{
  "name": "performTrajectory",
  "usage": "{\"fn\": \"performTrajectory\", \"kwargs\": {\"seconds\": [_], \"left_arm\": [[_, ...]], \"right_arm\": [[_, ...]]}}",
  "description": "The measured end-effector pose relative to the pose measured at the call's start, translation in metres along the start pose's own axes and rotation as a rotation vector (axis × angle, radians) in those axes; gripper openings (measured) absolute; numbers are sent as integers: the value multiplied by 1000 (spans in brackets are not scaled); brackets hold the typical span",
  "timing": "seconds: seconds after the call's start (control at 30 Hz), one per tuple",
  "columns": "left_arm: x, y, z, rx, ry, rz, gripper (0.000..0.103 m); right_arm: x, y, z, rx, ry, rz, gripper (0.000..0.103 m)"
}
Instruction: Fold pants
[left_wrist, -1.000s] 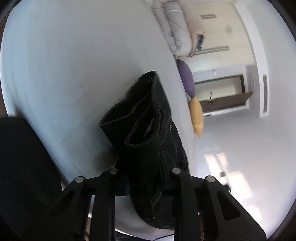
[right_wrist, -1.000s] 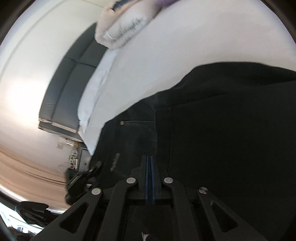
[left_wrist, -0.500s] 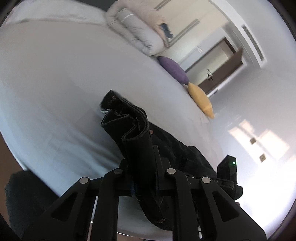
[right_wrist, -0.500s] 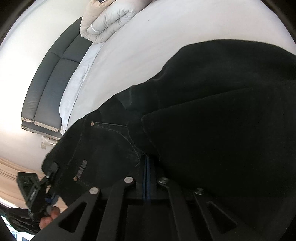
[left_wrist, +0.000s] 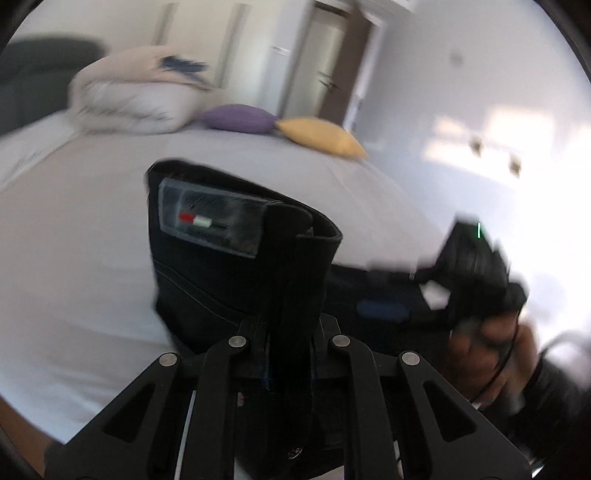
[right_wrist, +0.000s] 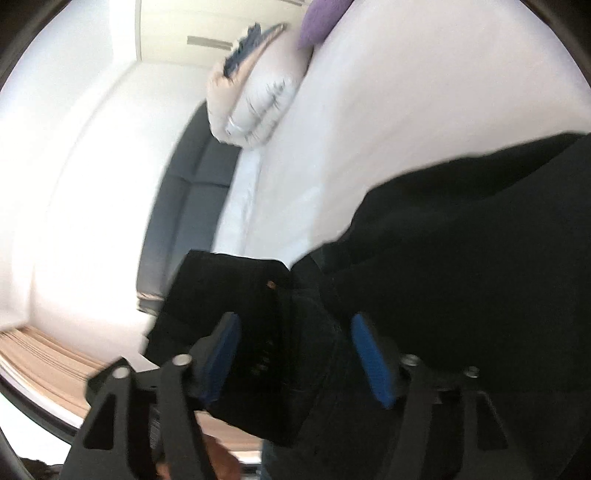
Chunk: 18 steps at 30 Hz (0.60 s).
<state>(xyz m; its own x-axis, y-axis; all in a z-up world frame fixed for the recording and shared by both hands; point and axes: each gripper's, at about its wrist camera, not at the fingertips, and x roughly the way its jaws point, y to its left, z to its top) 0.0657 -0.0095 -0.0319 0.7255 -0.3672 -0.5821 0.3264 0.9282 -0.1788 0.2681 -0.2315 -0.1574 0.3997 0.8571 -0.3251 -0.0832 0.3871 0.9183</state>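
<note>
The black pants (left_wrist: 236, 266) lie on a white bed (left_wrist: 74, 229); a waistband with a grey label stands up in the left wrist view. My left gripper (left_wrist: 290, 354) is shut on a bunched fold of the waistband. In the right wrist view the pants (right_wrist: 461, 258) spread to the right. My right gripper (right_wrist: 295, 354) is open, its blue pads (right_wrist: 371, 362) apart with pants fabric lying between them. The right gripper also shows in the left wrist view (left_wrist: 476, 273), held by a hand.
A rolled white duvet (left_wrist: 136, 99), a purple cushion (left_wrist: 240, 118) and a yellow cushion (left_wrist: 321, 136) lie at the bed's far end. A dark grey headboard (right_wrist: 192, 199) and a doorway (left_wrist: 332, 62) stand behind. The images are motion-blurred.
My right gripper has opened and let go of the fabric. My left gripper has swung round with the waistband, which now stands upright with its label showing.
</note>
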Motion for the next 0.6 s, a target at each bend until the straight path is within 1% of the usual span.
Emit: {"fn": "performTrajectory", "kwargs": {"seconds": [0.07,0.1,0.2,0.27,0.3,0.37,0.47,0.5,0.53,0.57,0.6], "left_arm": [[20,-33,-8,101,40,14,12],[25,-43,-12,128,56,18,12],[44,-78,-36,279,92,75,12],[51,-96,-51,368,100,111,12],[54,-106,-57,413,101,126,12],[58,-119,-64,467,101,144,12],[62,-140,-72,549,99,167,12],[63,-144,-77,570,99,170,12],[64,-145,-89,593,101,172,12],[66,-152,-94,620,104,172,12],[69,-150,-98,635,106,169,12]], "right_arm": [[-15,-6,5,7,-16,10,78],[-19,-9,6,8,-16,18,81],[-24,-11,3,-1,-7,23,87],[-26,-14,0,-14,4,5,91],[-26,-16,0,-16,10,-13,91],[-26,-19,2,-23,19,-26,91],[-12,-6,-2,-60,45,-49,90],[-9,-2,-3,-83,57,-69,89],[-7,-1,-3,-98,63,-88,85],[-4,1,-2,-116,79,-131,72],[-1,-2,-1,-115,99,-174,56]]}}
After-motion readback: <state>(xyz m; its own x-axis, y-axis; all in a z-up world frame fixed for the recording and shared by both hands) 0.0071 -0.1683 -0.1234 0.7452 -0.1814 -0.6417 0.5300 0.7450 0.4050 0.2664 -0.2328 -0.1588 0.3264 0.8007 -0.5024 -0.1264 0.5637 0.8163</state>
